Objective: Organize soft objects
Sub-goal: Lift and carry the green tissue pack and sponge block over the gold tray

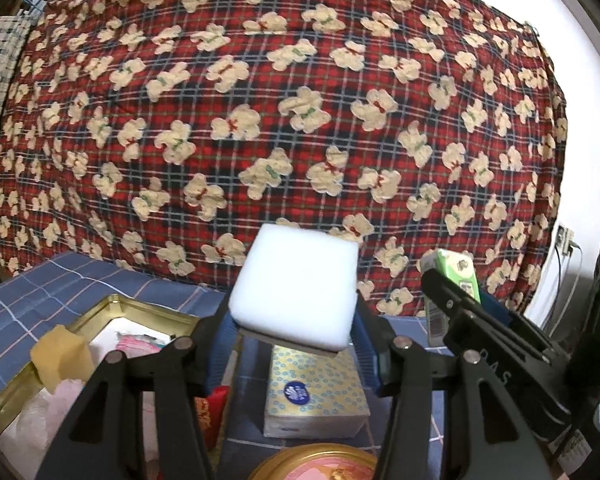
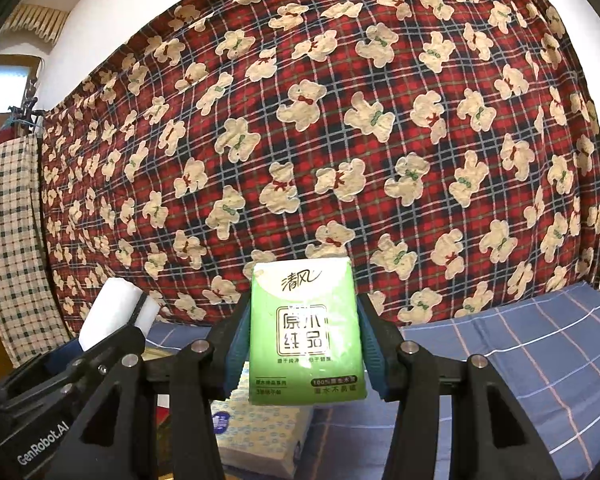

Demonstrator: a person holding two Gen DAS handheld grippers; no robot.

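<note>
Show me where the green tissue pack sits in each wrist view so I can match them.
Left wrist: green tissue pack at lower right, clamped in the right gripper.
Right wrist: centre-bottom, upright, front label facing the camera, held between the fingers.
Shared landmark: the yellow tissue pack lying below.

The hanging quilt [image 1: 284, 120] is red, navy and white plaid scattered with cream bears wearing red or green bows. The sponge block [image 1: 296, 288] is plain white. The small tissue pack [image 2: 305, 332] is bright green with a white top and dark lettering. The larger tissue pack [image 1: 314, 396] is pale yellow dotted with blue rings, with a blue round logo. The table cloth [image 2: 540, 340] is blue with thin white and pink check lines. The tin [image 1: 140, 308] has a gold rim.
</note>
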